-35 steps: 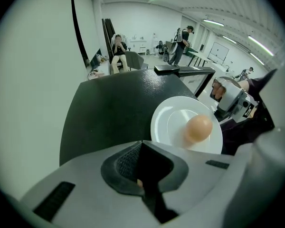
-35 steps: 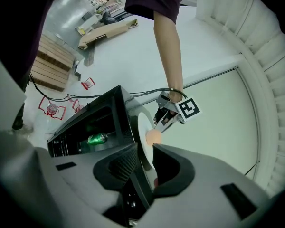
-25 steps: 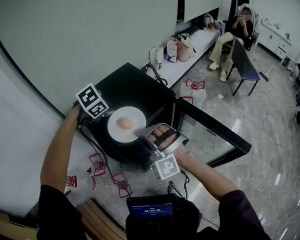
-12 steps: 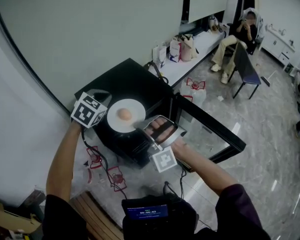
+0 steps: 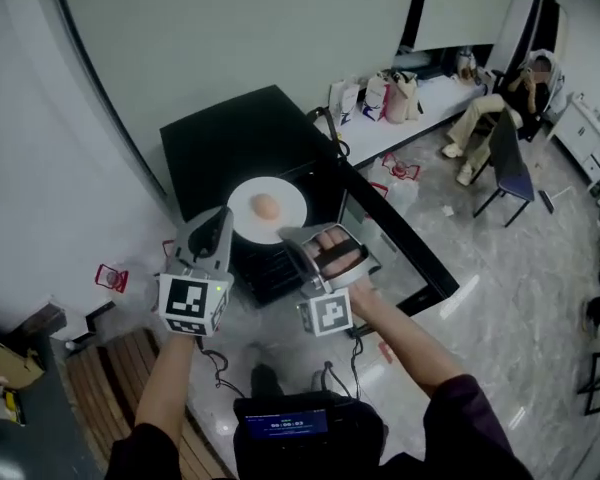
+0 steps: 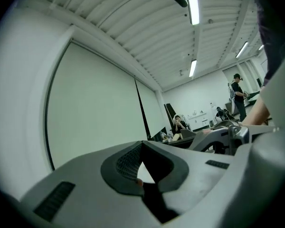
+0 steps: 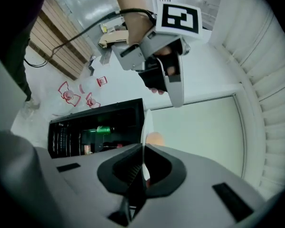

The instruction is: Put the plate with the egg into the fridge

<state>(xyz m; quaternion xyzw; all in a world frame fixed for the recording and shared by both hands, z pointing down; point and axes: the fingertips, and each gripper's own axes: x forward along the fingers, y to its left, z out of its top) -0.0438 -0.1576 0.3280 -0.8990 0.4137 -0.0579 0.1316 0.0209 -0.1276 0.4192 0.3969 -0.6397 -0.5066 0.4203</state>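
A white plate (image 5: 285, 193) carries a brown egg (image 5: 265, 206) and hangs over the front edge of a small black fridge (image 5: 240, 133). My right gripper (image 5: 288, 236) is shut on the plate's near right rim. In the right gripper view the plate (image 7: 145, 122) runs edge-on between the pads, with the egg (image 7: 155, 137) beside it. My left gripper (image 5: 225, 218) lies just off the plate's left rim. Its tips (image 6: 142, 144) are together with nothing showing beyond them.
The fridge's glass door (image 5: 405, 243) stands open to the right, and shelves with a green can (image 7: 102, 129) show inside. White bags sit on a low bench (image 5: 420, 93). A person sits on a chair (image 5: 510, 153) at the back right. Wooden slats (image 5: 100, 388) lie near left.
The left gripper has swung from the plate's far left round to its near left, its marker cube now toward me. The right gripper stays on the plate's rim.
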